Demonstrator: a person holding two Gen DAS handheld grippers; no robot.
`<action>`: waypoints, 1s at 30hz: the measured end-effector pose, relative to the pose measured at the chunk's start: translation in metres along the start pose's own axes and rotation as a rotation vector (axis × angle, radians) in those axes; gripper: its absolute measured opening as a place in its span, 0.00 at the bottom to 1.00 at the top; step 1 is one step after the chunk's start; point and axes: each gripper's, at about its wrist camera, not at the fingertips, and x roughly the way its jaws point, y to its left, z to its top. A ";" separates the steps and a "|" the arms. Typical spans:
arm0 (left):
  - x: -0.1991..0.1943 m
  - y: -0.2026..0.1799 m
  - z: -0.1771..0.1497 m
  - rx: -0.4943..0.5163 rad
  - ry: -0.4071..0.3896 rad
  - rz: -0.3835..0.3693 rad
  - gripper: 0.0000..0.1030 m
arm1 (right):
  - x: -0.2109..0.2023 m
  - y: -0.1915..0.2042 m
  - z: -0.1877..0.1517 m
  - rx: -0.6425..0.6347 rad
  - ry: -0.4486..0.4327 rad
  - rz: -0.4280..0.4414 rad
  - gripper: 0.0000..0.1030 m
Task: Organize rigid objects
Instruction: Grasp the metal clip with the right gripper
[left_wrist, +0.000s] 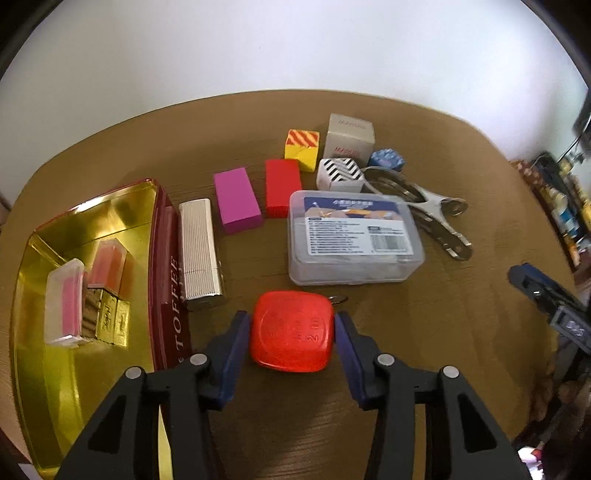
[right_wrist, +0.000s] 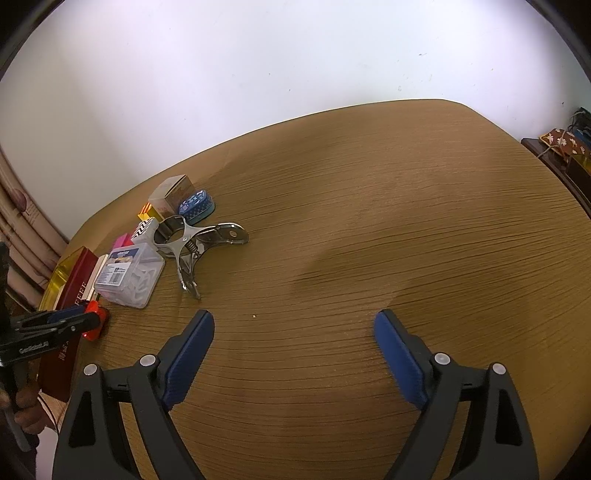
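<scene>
A red rounded-square case (left_wrist: 291, 330), embossed on its top face, lies on the brown wood-grain table (left_wrist: 424, 350) just right of the tin's near corner, and the left gripper (left_wrist: 292, 325) has its two blue pads against the case's left and right sides, jaws narrowed to the width of the case; a small metal ring (left_wrist: 339, 299) pokes out from behind the case's far right corner. Just to the left stands an open tin (left_wrist: 110, 218) with a gold inside and a dark red wall lettered TOFFEE, and in it lie two clear little boxes (left_wrist: 64, 302) with pink and orange contents and some small gold blocks (left_wrist: 109, 314). A ribbed silver box (left_wrist: 201, 251) lies touching the tin's right wall. Beyond the case sits a clear plastic box (left_wrist: 354, 236) with a printed label, and behind it a magenta block (left_wrist: 236, 199), a red block (left_wrist: 282, 186), a yellow and red striped cube (left_wrist: 302, 147), a black-and-white striped box (left_wrist: 340, 173), a grey carton (left_wrist: 350, 138) and a small blue patterned piece (left_wrist: 386, 158). A large metal spring clamp (left_wrist: 424, 210) lies touching the clear box's right far corner. The right gripper (right_wrist: 294, 325) hangs well apart to the right over bare table, its jaws spread wide with nothing between them.
</scene>
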 end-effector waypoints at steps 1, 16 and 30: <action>-0.005 0.005 -0.003 -0.004 -0.007 -0.014 0.46 | 0.000 0.000 0.000 0.000 0.000 0.001 0.85; -0.075 -0.008 -0.034 -0.034 -0.074 -0.112 0.46 | 0.004 0.033 0.018 -0.219 0.018 0.049 0.74; -0.117 0.017 -0.048 -0.110 -0.124 -0.154 0.46 | 0.064 0.121 0.066 -0.736 0.235 0.145 0.57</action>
